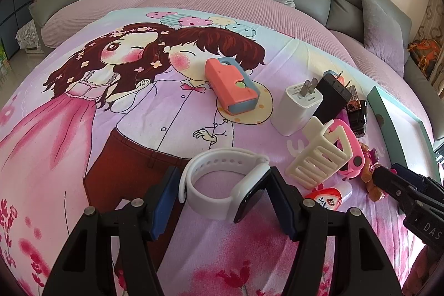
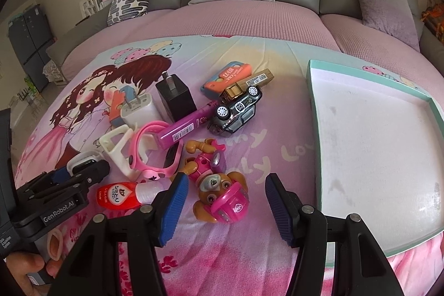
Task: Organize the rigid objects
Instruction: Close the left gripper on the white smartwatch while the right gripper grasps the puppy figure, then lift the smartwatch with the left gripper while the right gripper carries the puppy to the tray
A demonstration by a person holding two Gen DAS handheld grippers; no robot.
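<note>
A white smartwatch (image 1: 211,201) lies on the cartoon bedspread with its strap looped. My left gripper (image 1: 223,178) is shut on it, one blue pad against the strap and the other against the dark face. In the right wrist view a pink and brown puppy toy (image 2: 219,193) lies on its back between the fingers of my right gripper (image 2: 227,179). That gripper is open, with a gap on each side of the toy. A white tray with a teal rim (image 2: 374,146) lies empty to the right.
A pile sits between the grippers and beyond: cream hair clip (image 1: 319,154), pink watch (image 2: 149,154), red bottle (image 2: 116,196), purple marker (image 2: 186,124), toy car (image 2: 238,110), white charger (image 1: 297,107), black charger (image 1: 333,96), and a coral and blue box (image 1: 233,82). Grey sofa cushions lie behind.
</note>
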